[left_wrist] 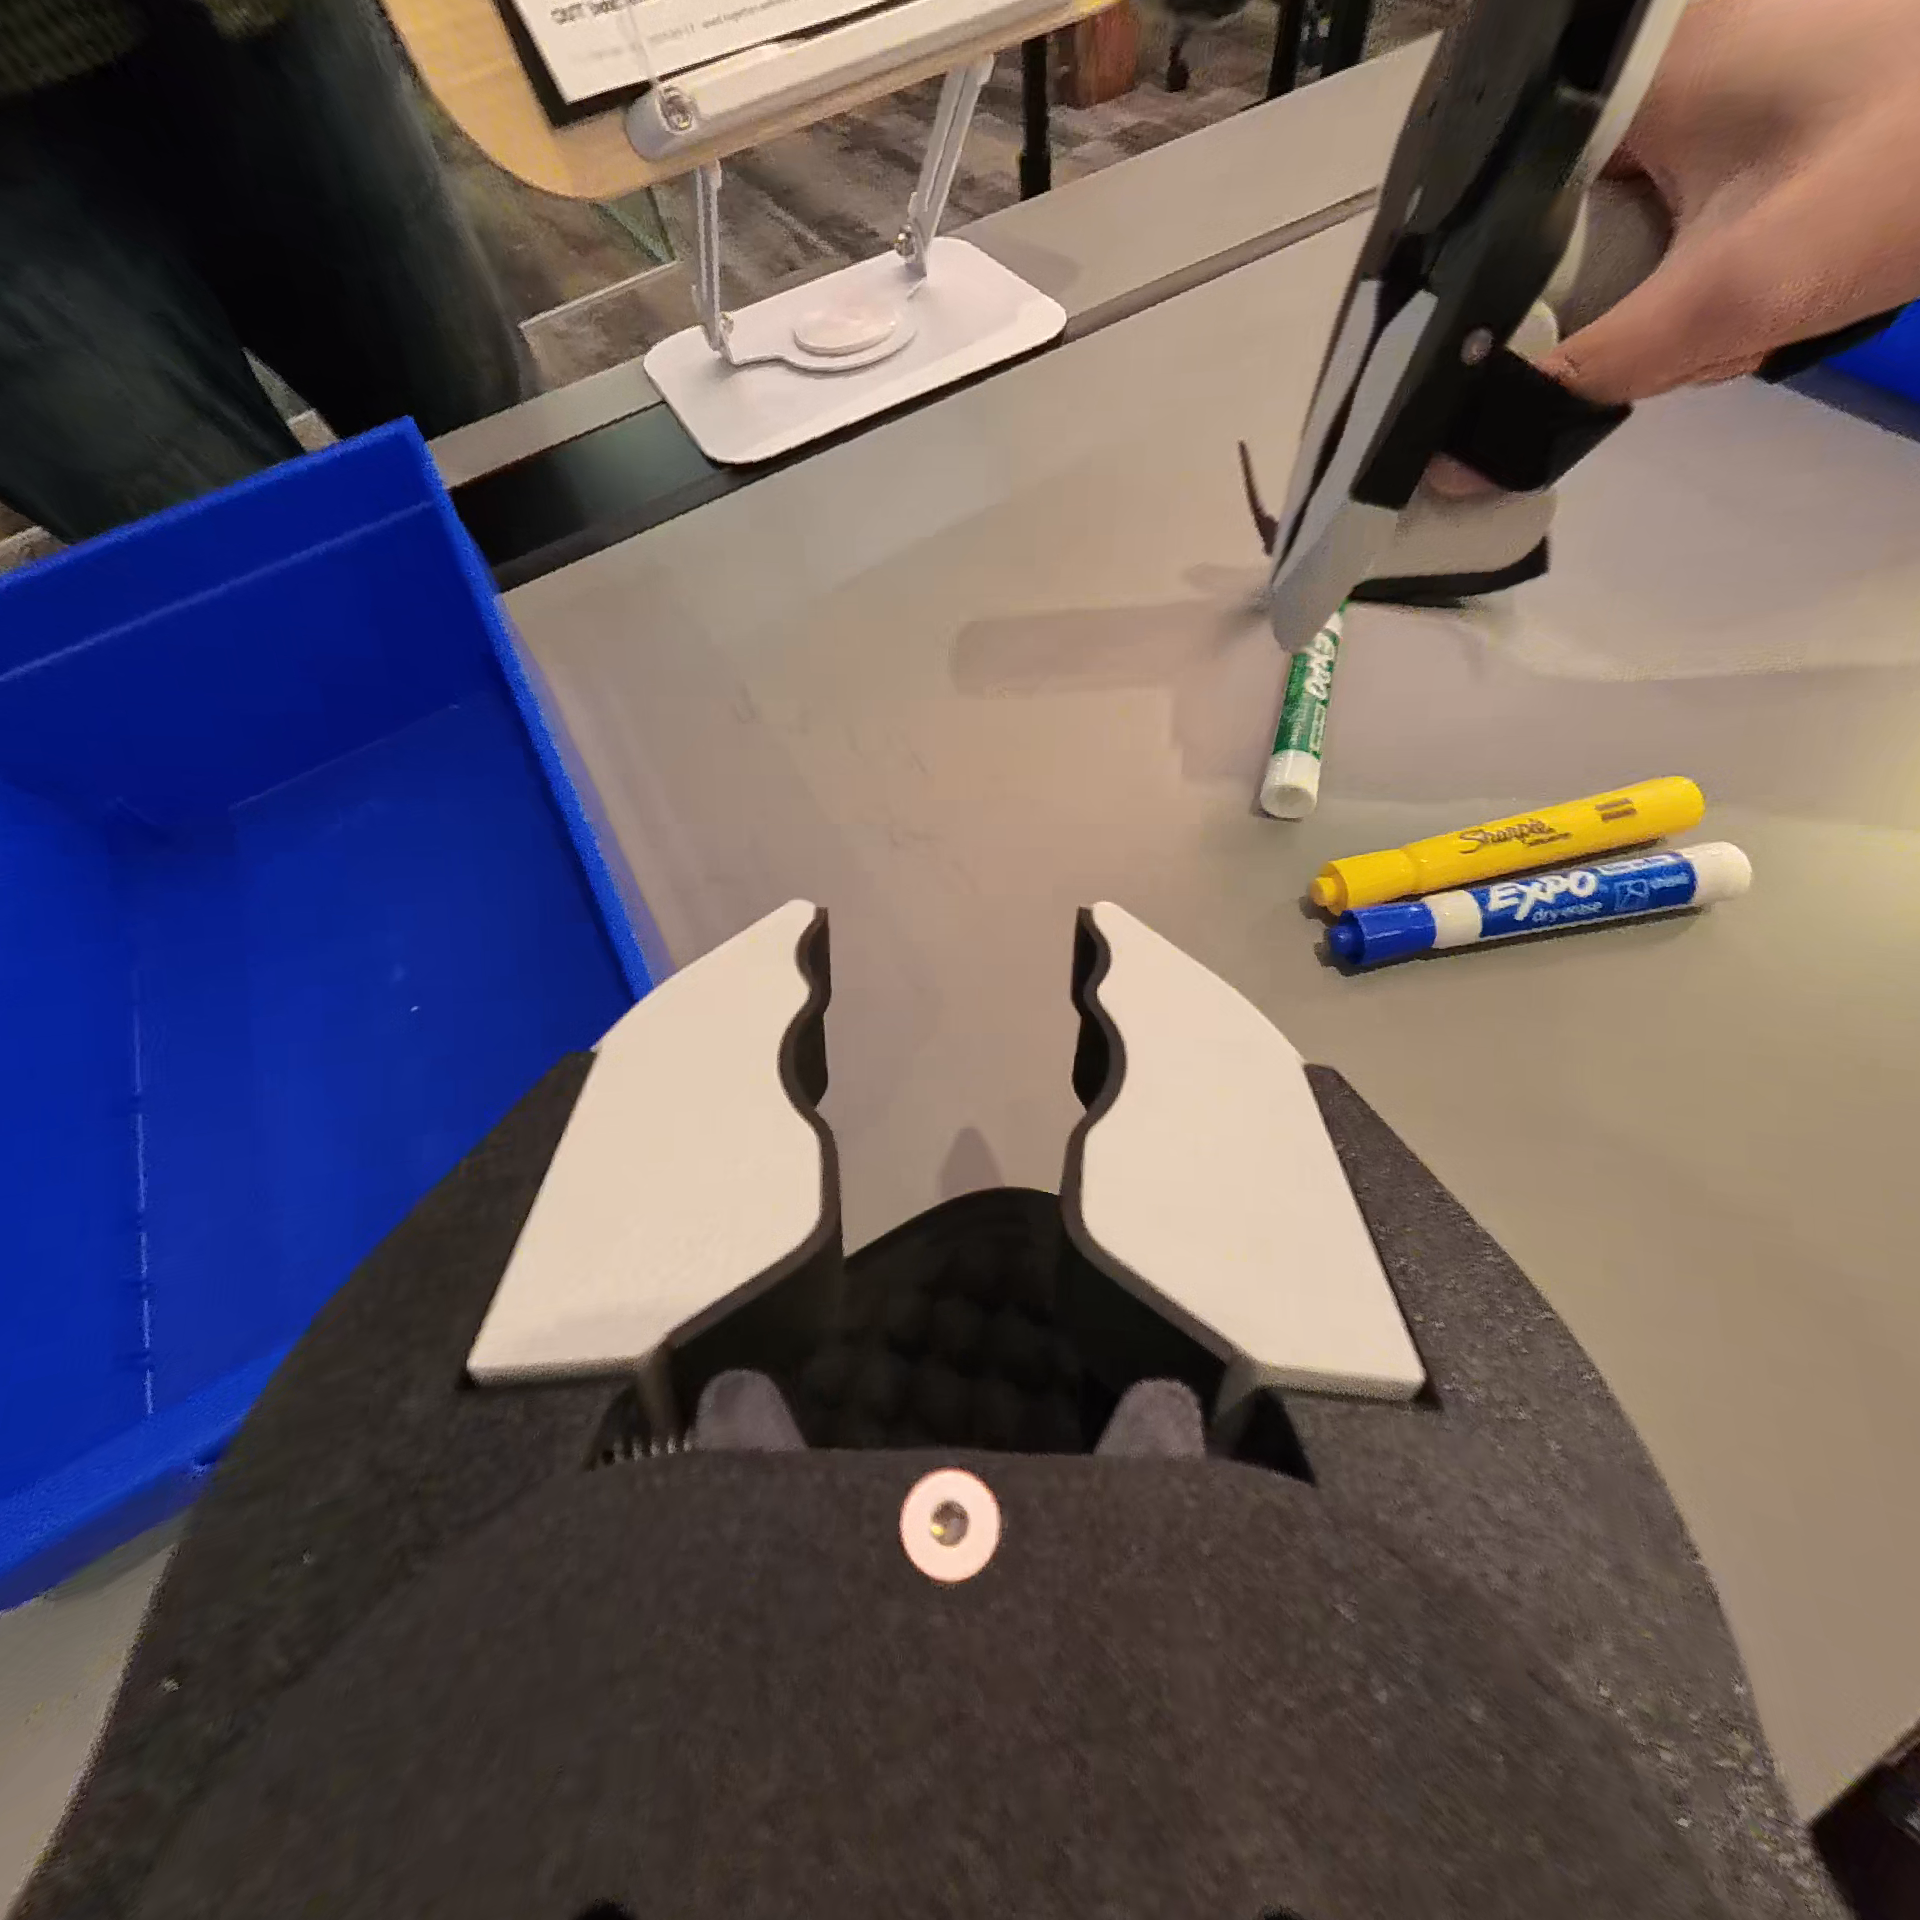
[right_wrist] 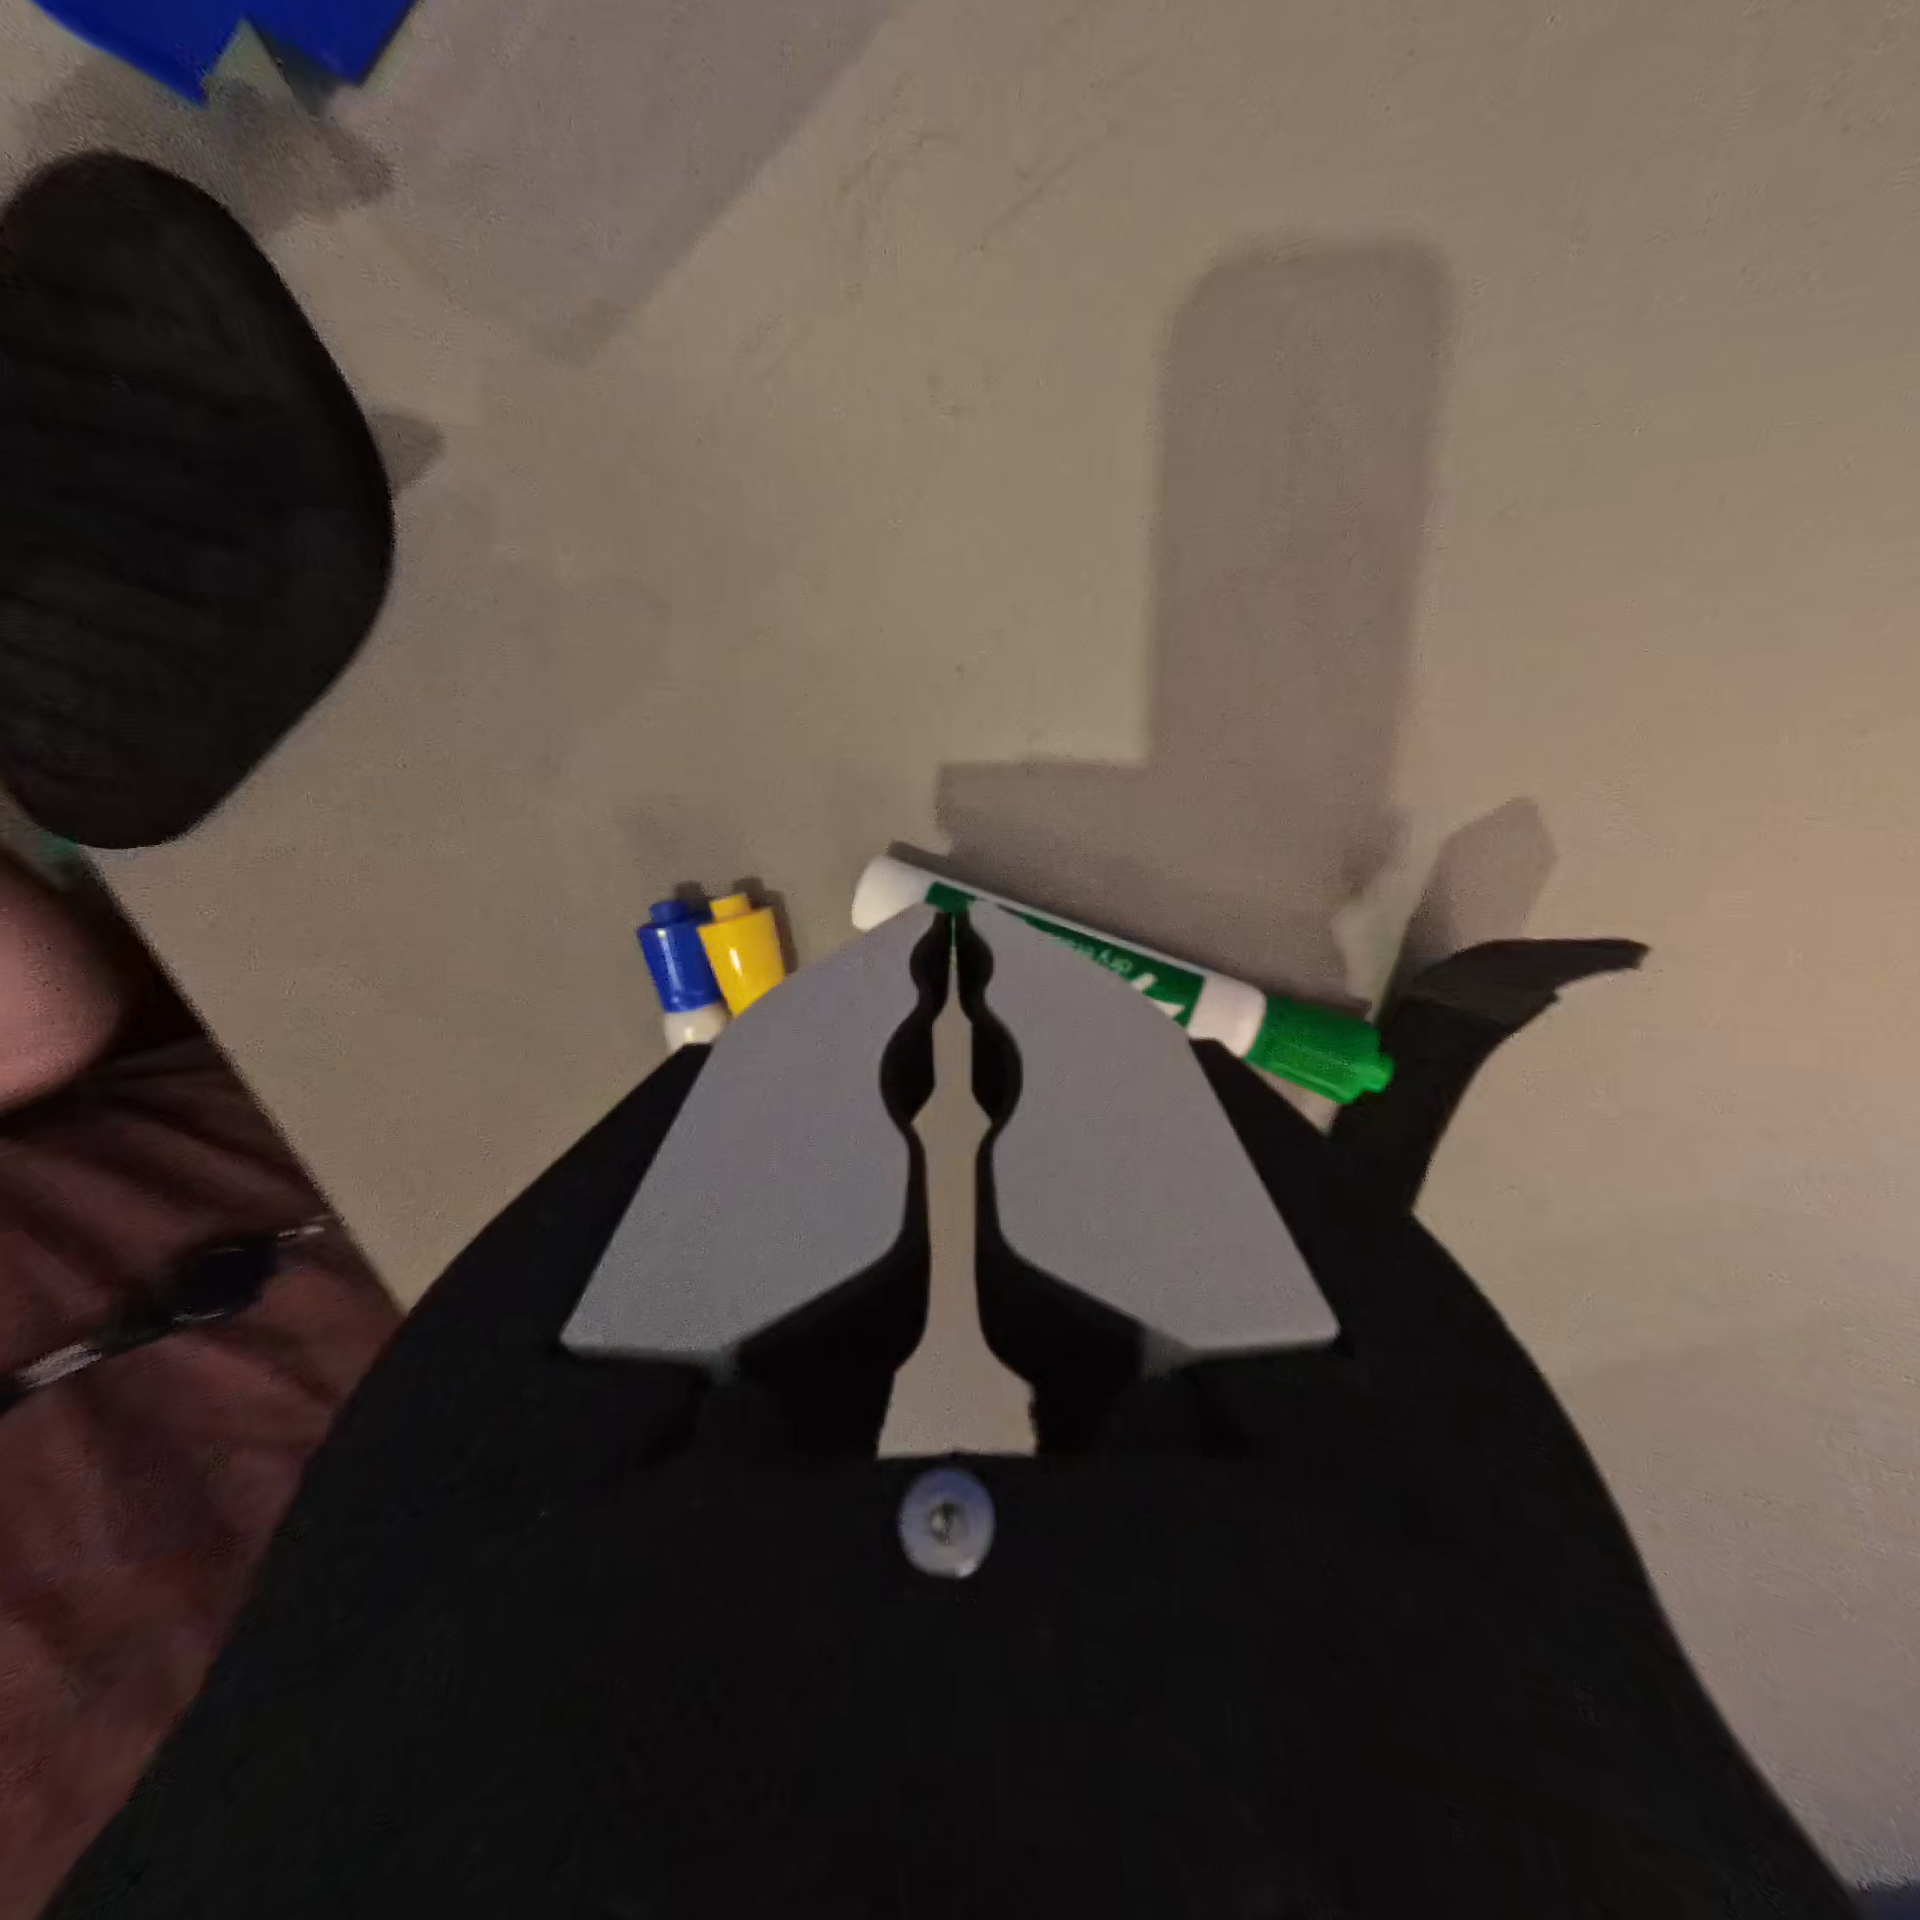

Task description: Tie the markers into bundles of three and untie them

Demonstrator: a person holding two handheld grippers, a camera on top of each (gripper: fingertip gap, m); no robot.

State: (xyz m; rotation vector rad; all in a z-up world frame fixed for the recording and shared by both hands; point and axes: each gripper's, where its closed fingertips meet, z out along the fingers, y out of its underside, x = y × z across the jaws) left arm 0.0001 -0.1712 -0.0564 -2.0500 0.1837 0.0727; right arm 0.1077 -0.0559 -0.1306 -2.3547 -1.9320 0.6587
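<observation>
Left wrist view: left gripper (left_wrist: pixel 951 940) is hanging above the grey table (left_wrist: pixel 935 727), fingers spread apart, nothing between them. Blue bin (left_wrist: pixel 260 935) is sitting just to its left on the table. A white stand (left_wrist: pixel 862 364) is sitting at the far table edge, carrying a wooden board.

Right gripper (left_wrist: pixel 1299 613) is coming down steeply at far right, held by a person's hand (left_wrist: pixel 1714 239). Its tips are sitting at the upper end of the green marker (left_wrist: pixel 1304 707), which is lying flat on the table. A black strap (left_wrist: pixel 1262 499) is lying just behind those tips, partly hidden by the gripper.

Yellow marker (left_wrist: pixel 1507 840) and blue marker (left_wrist: pixel 1538 902) are lying side by side, touching, near the green one's white end but apart from it. No strap is wrapping them; all three are lying loose.

Right wrist view: right gripper (right_wrist: pixel 953 925) fingers are pressed nearly together, tips meeting right over the green marker (right_wrist: pixel 1278 1039) barrel near its white end. Whether the tips are actually pinching the barrel or just resting on it, I cannot tell. Black strap (right_wrist: pixel 1475 1008) is lying beside the green cap end. Blue marker (right_wrist: pixel 675 961) and yellow marker (right_wrist: pixel 740 951) caps are poking out left of the fingers. Left gripper body is showing as a dark blurred mass at upper left.
</observation>
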